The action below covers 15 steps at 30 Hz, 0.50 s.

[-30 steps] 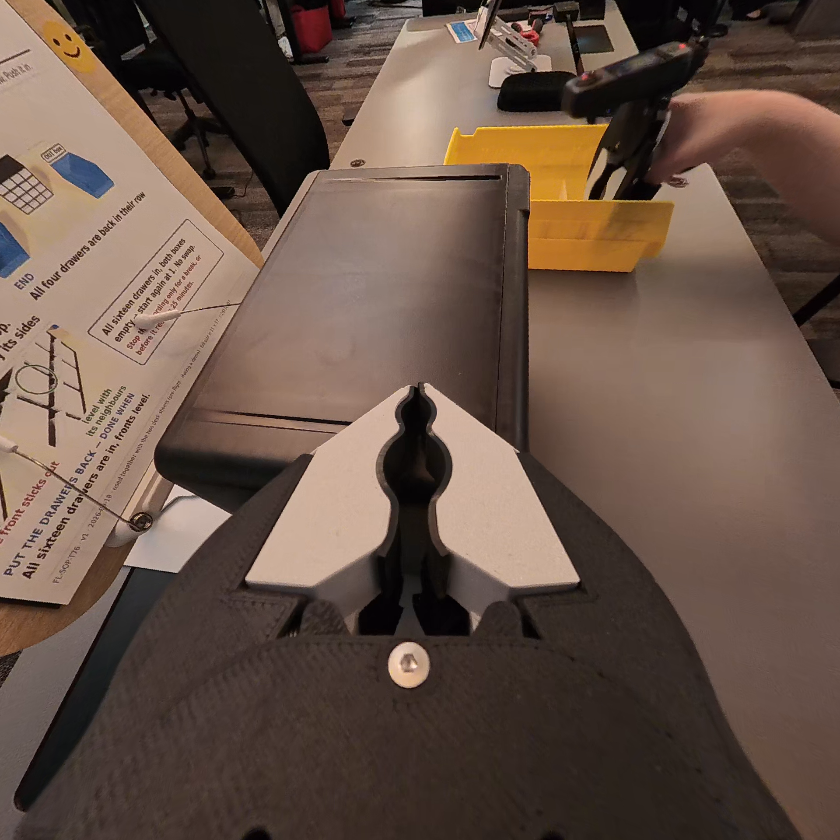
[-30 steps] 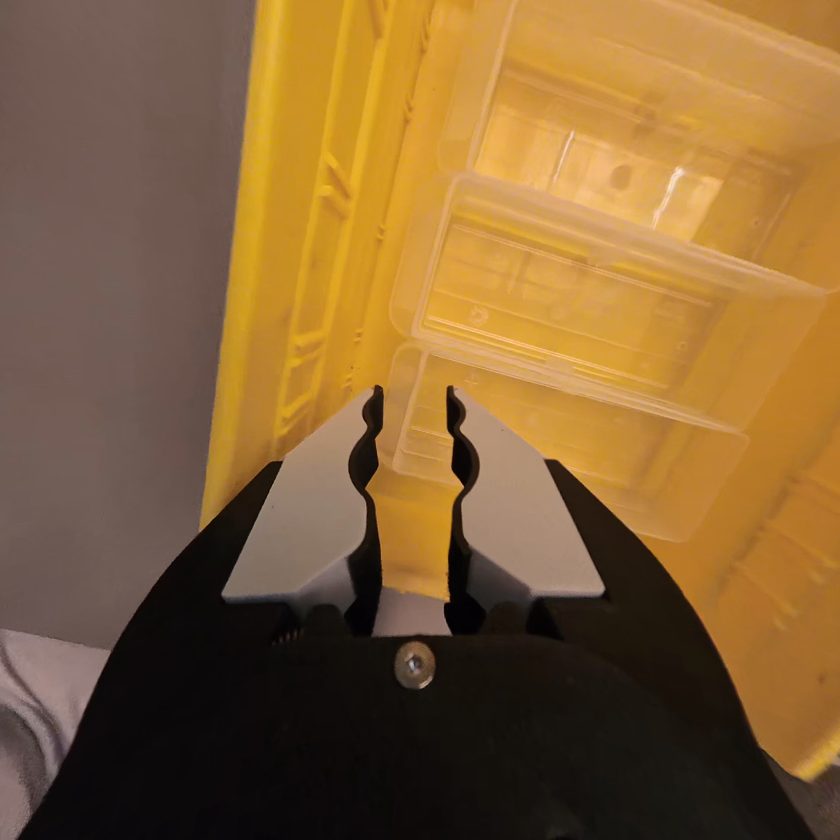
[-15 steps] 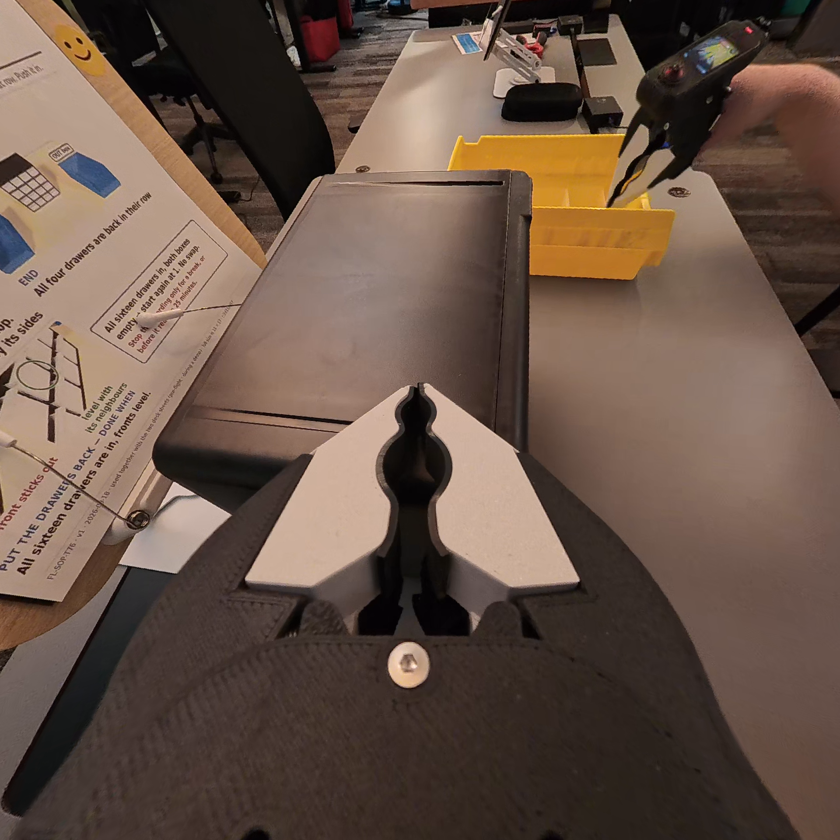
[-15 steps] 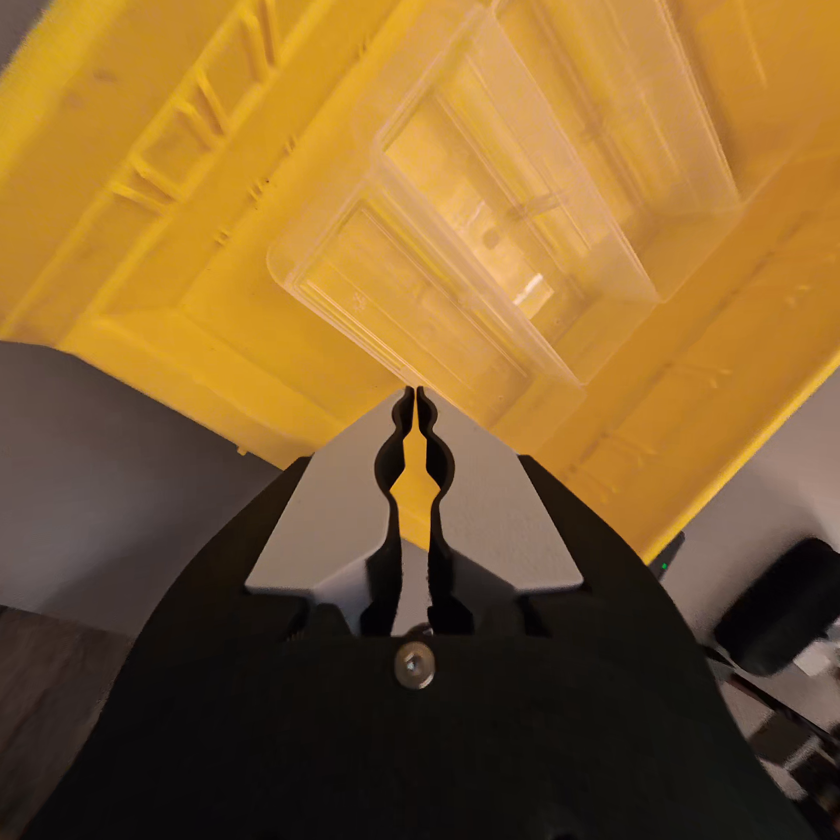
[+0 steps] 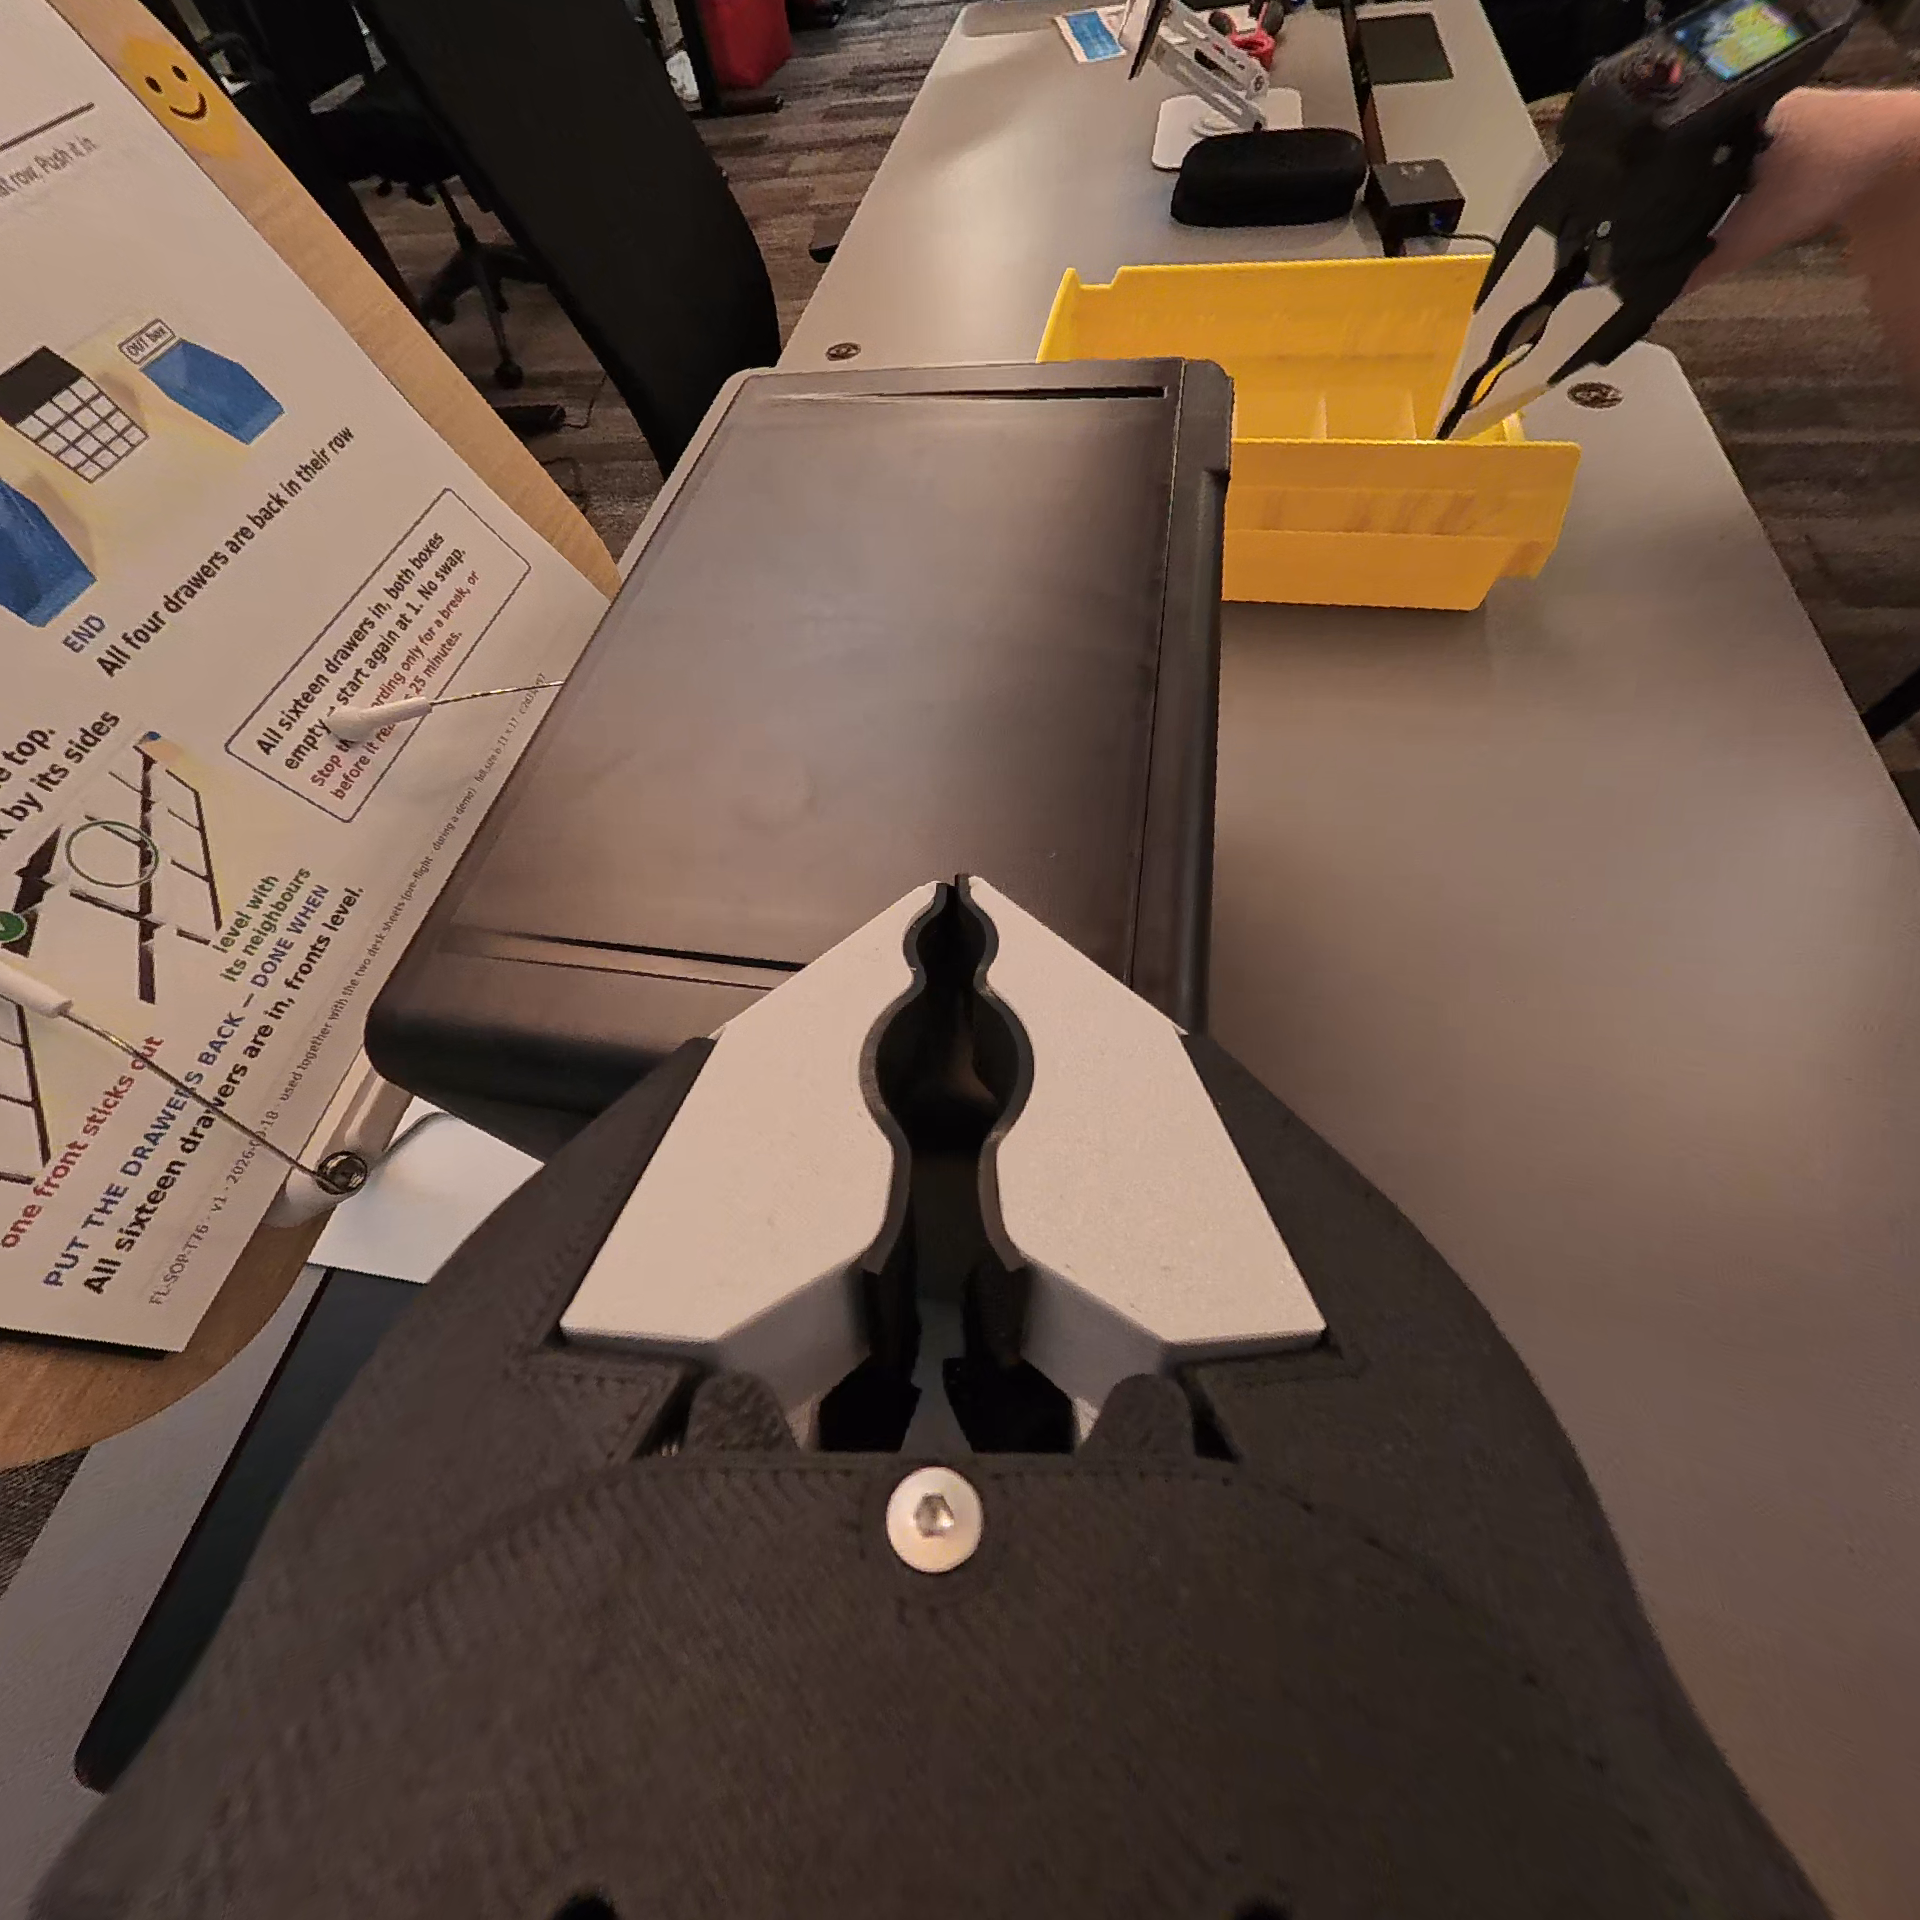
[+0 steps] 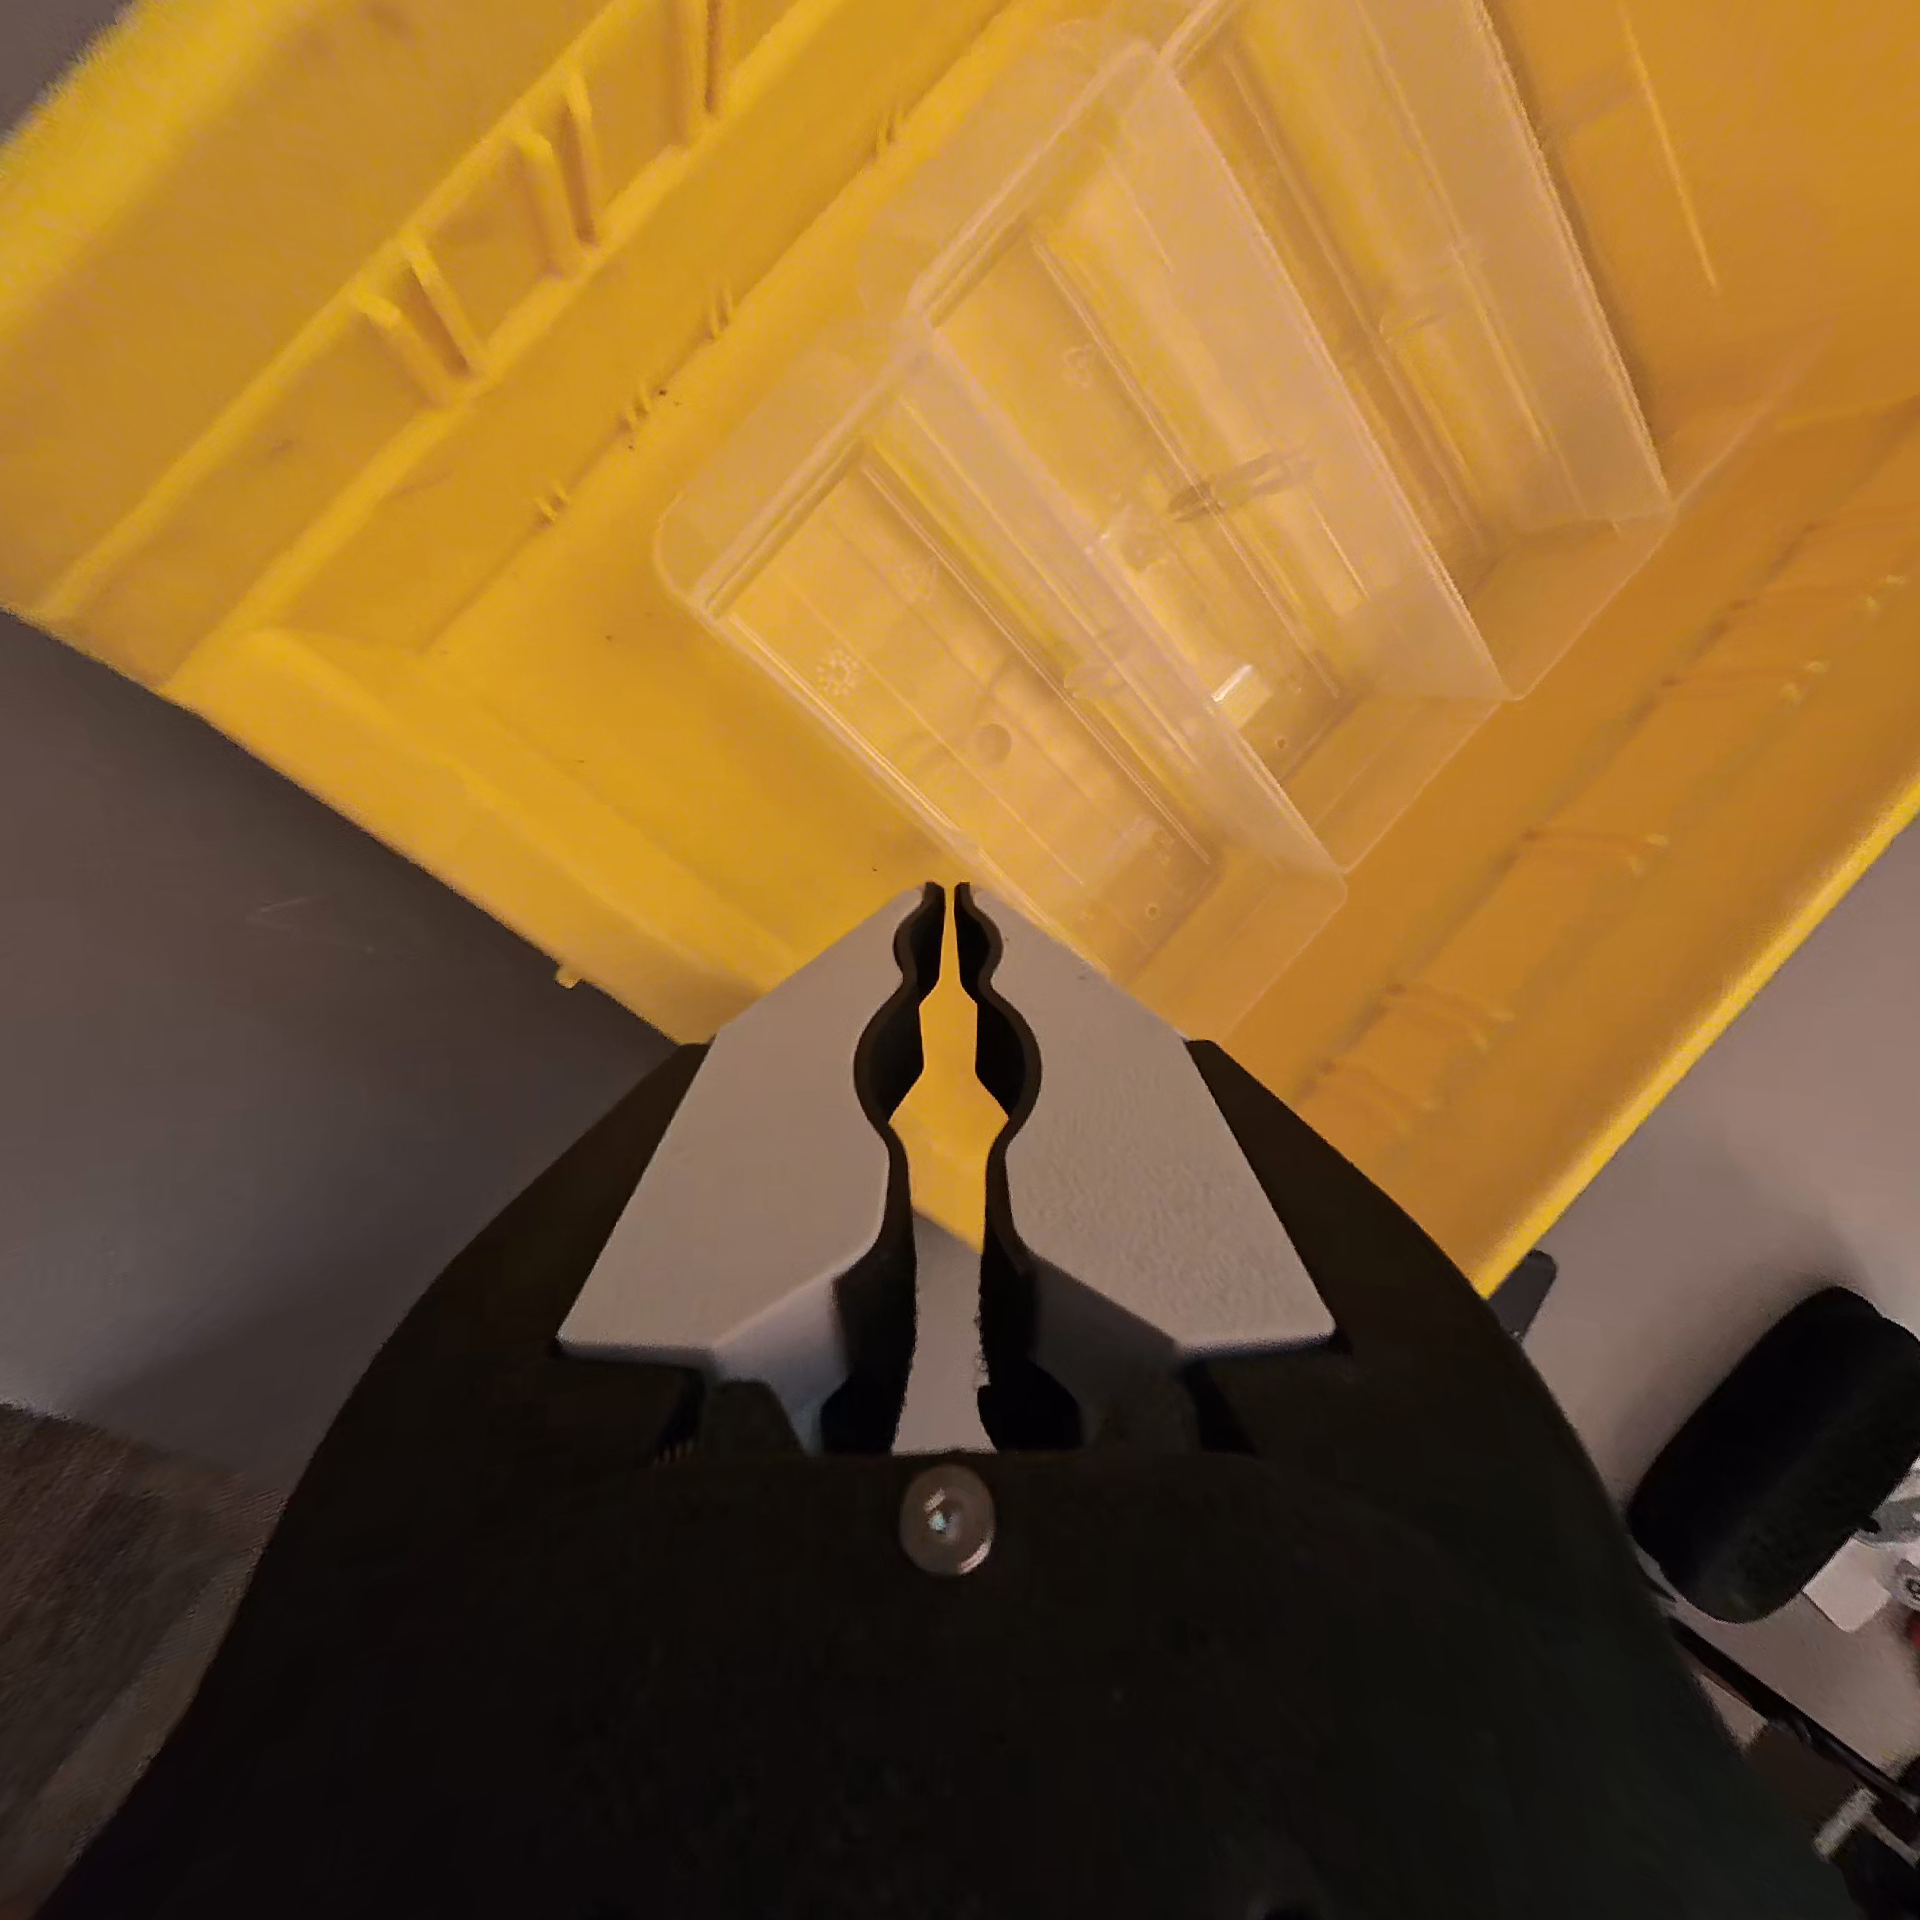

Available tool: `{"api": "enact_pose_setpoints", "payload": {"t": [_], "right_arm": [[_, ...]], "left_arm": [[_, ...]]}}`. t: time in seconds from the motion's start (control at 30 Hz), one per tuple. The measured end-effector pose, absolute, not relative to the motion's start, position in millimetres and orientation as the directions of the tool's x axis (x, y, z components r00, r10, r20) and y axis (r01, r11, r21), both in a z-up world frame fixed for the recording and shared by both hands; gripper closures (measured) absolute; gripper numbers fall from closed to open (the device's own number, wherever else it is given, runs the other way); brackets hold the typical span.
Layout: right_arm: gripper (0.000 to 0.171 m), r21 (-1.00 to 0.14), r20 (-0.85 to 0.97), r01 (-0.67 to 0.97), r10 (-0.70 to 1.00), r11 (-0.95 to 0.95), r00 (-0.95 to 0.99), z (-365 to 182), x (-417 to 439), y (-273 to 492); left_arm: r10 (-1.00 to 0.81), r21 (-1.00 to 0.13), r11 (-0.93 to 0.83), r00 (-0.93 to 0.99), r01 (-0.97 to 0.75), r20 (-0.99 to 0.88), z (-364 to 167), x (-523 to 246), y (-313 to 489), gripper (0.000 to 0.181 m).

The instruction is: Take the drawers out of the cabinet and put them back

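Drawers [image 6: 1091,582]: clear plastic, rect., nested

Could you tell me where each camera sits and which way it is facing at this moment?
Left wrist view: rides the shut left gripper, looking along the black cabinet top toward the yellow bin; the right gripper and a hand show beyond.
Right wrist view: rides the shut, empty right gripper, looking down into the yellow bin at clear drawers.
Shared: the bin, the grey table and the right gripper.
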State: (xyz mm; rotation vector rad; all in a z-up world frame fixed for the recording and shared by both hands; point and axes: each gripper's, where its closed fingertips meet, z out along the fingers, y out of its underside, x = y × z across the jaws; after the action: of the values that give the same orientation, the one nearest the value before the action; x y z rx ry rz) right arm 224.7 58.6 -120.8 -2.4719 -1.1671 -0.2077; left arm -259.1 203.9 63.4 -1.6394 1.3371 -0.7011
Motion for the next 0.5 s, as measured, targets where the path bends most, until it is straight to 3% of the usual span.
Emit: {"api": "enact_pose_setpoints", "payload": {"t": [0.03,0.3,0.5], "right_arm": [[0.17,-0.289,0.309,0.771,0.707,-0.567,0.636,-122,225,61],[0.169,-0.366,0.315,0.758,0.695,-0.54,0.647,-109,217,62],[0.165,-0.604,0.377,0.682,0.606,-0.412,0.7,-46,201,75]], "left_arm": [[-0.96,-0.888,-0.034,0.262,-0.459,-0.099,63,-259,204,0.181],[-0.957,-0.895,-0.029,0.27,-0.444,-0.103,64,-259,204,0.181],[-0.959,-0.903,-0.039,0.27,-0.428,-0.086,64,-259,204,0.181]]}}
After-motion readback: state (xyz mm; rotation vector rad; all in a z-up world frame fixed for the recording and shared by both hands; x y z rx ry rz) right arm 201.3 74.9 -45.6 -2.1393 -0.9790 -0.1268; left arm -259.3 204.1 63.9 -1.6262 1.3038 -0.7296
